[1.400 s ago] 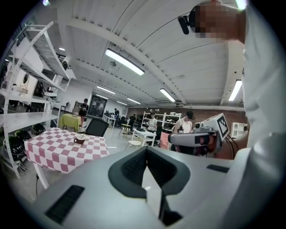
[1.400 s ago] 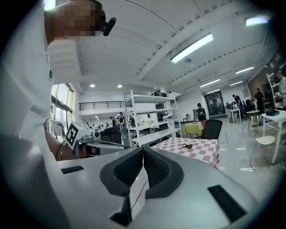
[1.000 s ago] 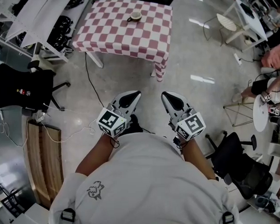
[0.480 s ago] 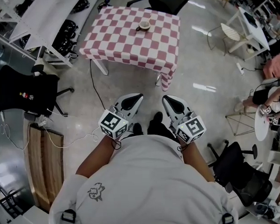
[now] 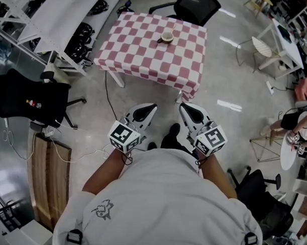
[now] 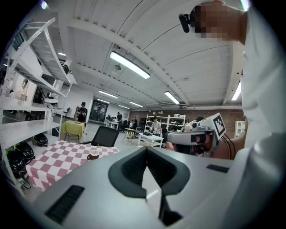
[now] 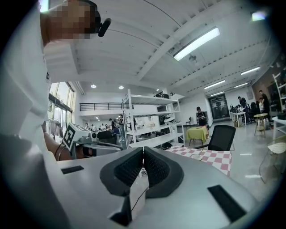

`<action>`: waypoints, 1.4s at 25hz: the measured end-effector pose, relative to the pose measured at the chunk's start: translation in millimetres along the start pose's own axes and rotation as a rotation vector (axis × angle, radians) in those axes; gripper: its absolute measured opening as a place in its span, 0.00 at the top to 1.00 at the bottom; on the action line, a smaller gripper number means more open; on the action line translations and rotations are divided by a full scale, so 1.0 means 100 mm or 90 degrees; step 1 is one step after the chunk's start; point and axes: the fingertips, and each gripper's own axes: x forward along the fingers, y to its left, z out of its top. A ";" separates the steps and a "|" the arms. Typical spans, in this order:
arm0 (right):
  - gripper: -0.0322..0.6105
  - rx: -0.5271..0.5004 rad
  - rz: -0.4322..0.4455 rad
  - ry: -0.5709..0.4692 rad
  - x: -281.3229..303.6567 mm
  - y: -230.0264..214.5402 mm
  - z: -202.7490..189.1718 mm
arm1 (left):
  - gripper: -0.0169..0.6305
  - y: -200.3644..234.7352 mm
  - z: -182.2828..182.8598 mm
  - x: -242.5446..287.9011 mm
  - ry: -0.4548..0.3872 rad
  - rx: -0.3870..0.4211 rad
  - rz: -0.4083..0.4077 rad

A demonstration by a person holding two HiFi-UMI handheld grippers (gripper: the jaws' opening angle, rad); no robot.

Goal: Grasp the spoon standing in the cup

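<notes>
A small cup [image 5: 166,36] with a spoon [image 5: 172,29] standing in it sits near the far edge of a table with a red-and-white checked cloth [image 5: 146,49]. In the left gripper view the cup [image 6: 93,155] shows far ahead at the left, with the spoon handle [image 6: 96,148] sticking up. My left gripper [image 5: 149,107] and right gripper [image 5: 184,107] are held side by side in front of the person's chest, well short of the table. Both are shut with nothing in them [image 6: 146,150] [image 7: 143,152].
A black office chair [image 5: 197,6] stands behind the table. White racks [image 5: 54,17] with cables line the left side. Another black chair [image 5: 29,96] and a wooden board [image 5: 47,173] are at the left. A white chair [image 5: 258,33] and a black chair [image 5: 262,201] are at the right.
The table and cup have slid lower and to the right in the head view, so the person has come closer. Both grippers keep the same shut pose.
</notes>
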 end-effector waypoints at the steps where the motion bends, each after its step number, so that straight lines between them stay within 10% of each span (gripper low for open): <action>1: 0.90 0.001 0.003 -0.001 0.04 -0.07 0.01 | 0.95 0.05 0.02 0.07 -0.001 0.001 0.003; 35: 0.90 0.052 0.044 0.000 1.04 -2.59 0.47 | 0.95 1.50 0.58 2.44 -0.010 -0.003 0.042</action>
